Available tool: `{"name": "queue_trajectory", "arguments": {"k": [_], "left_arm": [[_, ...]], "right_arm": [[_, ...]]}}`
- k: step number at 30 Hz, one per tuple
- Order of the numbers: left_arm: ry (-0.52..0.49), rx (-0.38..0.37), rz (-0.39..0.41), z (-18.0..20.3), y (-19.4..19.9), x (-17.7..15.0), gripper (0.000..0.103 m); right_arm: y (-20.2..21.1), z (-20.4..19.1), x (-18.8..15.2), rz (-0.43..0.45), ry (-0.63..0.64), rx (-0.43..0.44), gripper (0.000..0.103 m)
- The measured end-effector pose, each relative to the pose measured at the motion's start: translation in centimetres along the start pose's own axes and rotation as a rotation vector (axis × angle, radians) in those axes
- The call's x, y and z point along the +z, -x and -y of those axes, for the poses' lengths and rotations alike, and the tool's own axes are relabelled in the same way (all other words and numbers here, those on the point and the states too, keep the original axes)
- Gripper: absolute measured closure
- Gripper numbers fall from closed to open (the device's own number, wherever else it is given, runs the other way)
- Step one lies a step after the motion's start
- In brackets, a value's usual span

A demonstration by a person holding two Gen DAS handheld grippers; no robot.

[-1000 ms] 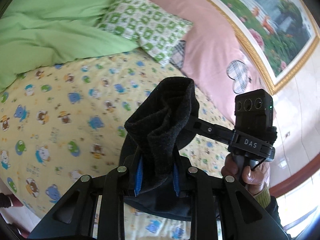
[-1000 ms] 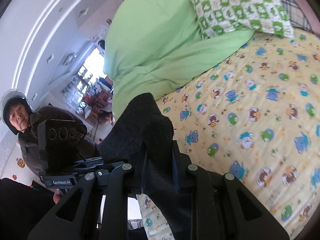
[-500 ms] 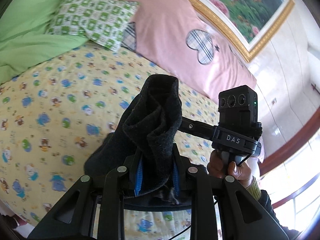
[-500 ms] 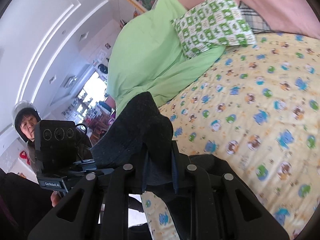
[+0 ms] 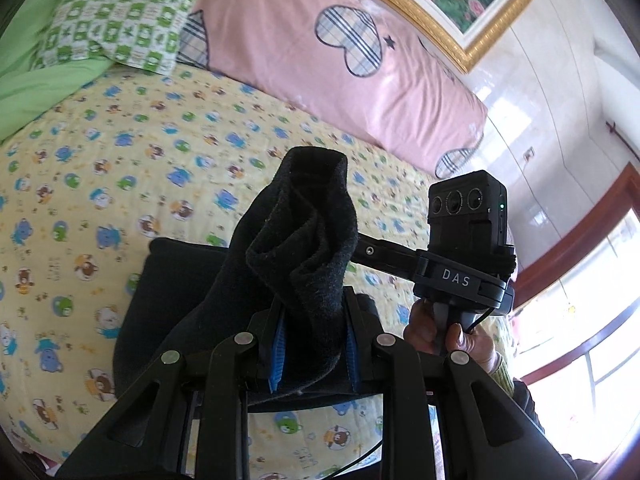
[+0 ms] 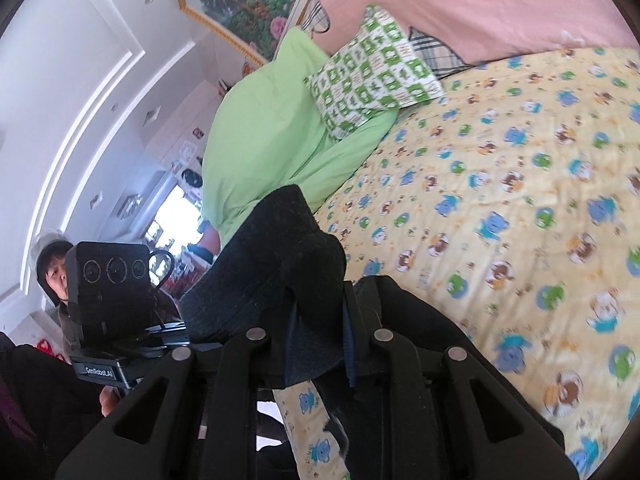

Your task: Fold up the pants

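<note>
The black pants (image 5: 304,248) are bunched between the jaws of my left gripper (image 5: 314,344), which is shut on them and holds them above the bed. More of the pants hang down to the left over the sheet (image 5: 172,300). My right gripper (image 6: 318,344) is shut on another bunch of the same black pants (image 6: 280,264). The right gripper's body shows in the left wrist view (image 5: 464,248); the left gripper's body shows in the right wrist view (image 6: 112,304). The two grippers are close together.
The bed has a yellow cartoon-print sheet (image 5: 120,168). A green checked pillow (image 6: 372,72), a green quilt (image 6: 272,128) and a pink headboard cover (image 5: 320,40) lie at the far side. A person's face (image 6: 52,272) shows at the left.
Both grippers have lifted and tilted with the pants held, so the view has swung toward the headboard. A dark spread of pants now shows lower left on the sheet.
</note>
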State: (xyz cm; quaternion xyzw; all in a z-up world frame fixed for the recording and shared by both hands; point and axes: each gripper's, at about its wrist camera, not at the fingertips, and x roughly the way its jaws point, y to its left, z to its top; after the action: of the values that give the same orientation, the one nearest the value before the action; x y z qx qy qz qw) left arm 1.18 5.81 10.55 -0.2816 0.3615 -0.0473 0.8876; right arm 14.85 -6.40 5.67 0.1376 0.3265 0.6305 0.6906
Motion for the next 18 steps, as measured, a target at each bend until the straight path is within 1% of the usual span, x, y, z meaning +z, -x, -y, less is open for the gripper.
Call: {"name": "queue_trajectory", "arguments": {"k": [9, 15, 18], "left_arm": [[-0.048, -0.015, -0.063, 2.2, -3.3, -1.5, 0.079], [-0.093, 0.006, -0.091, 3.5, -5.3, -2.4, 0.079], [-0.094, 0.002, -0.102, 3.6, -5.8, -2.8, 0.079]], "right_arm": [[3.2, 2.5, -2.6, 0.048, -0.057, -0.037, 0.082], [4.4, 4.2, -4.0, 0.070, -0.091, -0.054, 0.082], [4.7, 4.9, -4.6, 0.076, -0.102, -0.060, 0.082]]}}
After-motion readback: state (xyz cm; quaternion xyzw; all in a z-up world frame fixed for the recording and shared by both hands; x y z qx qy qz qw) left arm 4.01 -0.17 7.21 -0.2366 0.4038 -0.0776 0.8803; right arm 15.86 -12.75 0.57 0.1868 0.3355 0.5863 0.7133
